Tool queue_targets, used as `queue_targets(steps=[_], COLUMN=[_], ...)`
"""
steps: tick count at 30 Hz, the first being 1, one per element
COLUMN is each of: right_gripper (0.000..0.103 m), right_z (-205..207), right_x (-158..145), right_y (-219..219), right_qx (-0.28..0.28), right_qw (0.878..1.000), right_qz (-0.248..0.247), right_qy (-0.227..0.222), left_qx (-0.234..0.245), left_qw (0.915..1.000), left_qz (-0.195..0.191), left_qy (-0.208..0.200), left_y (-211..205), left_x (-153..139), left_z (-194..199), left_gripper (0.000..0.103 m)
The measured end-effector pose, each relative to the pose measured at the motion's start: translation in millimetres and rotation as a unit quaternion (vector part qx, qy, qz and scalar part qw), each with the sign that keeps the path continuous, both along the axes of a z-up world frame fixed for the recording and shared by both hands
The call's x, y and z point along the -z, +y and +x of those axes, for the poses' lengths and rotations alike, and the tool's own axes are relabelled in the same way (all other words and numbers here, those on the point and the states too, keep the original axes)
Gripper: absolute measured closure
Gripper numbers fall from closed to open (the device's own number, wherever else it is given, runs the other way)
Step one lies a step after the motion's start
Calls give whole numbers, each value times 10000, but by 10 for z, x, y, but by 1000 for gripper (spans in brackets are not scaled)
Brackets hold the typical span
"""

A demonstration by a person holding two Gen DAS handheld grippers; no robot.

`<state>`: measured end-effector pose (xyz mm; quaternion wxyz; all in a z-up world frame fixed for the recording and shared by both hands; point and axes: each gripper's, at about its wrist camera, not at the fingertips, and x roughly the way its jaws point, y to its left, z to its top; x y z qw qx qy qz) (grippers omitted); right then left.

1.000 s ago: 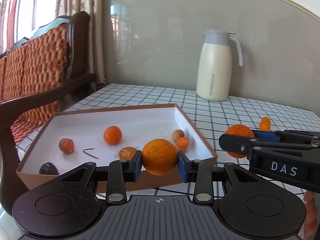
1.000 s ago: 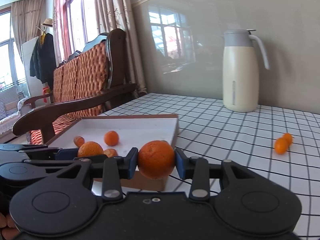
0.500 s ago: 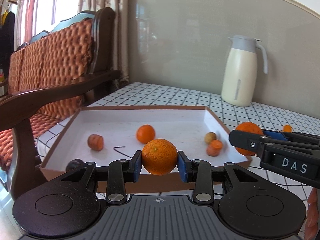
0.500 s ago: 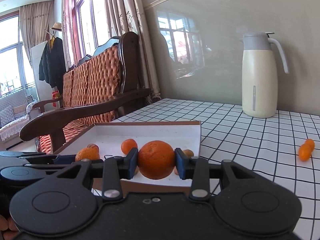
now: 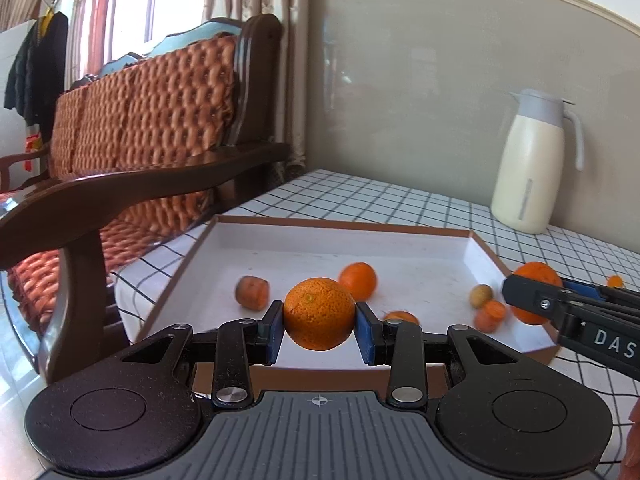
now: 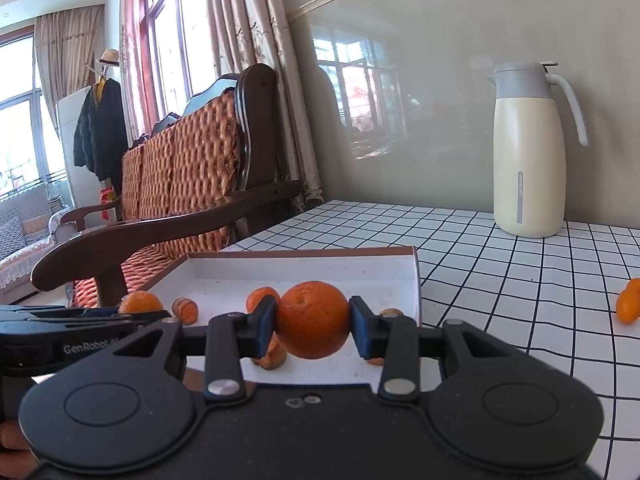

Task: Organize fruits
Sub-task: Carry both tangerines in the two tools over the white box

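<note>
- Oranges: one orange [image 5: 319,313] is clamped in the left claw [image 5: 319,330], another orange [image 6: 312,320] in the right claw [image 6: 312,330].
- Both hang above the near edge of the white tray [image 5: 420,248], smaller fruits lying beyond.
- Far right, a cream jug [image 6: 528,160] stands on the checked tabletop [image 6: 500,264].

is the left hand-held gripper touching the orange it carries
Touching. In the left wrist view both blue pads of the left hand-held gripper press flush against the sides of the orange, which hangs above the tray with no gap showing.
</note>
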<state>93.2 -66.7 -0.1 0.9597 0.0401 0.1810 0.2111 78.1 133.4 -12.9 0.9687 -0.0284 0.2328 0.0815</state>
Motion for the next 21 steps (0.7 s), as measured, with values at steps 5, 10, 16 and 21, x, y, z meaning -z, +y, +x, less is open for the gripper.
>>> queue_targets(steps=[5, 10, 16, 21], right_gripper=[72, 72, 72, 72], right_z=[89, 190, 321, 449], right_x=[10, 26, 34, 42], right_y=[-7, -13, 17, 51], right_qx=[153, 297, 413, 490], right_qw=[9998, 9994, 9991, 9987], right_qz=[81, 138, 75, -41], right_qy=[21, 64, 65, 95], left_qx=[-135, -260, -359, -409], left_qw=[9999, 9996, 9993, 9991], left_qz=[25, 58, 91, 73], left_qy=[-34, -53, -44, -11], left_y=[94, 168, 253, 331], left_x=[-9, -2, -22, -24], left_z=[89, 206, 378, 539], left_gripper=[65, 65, 65, 65])
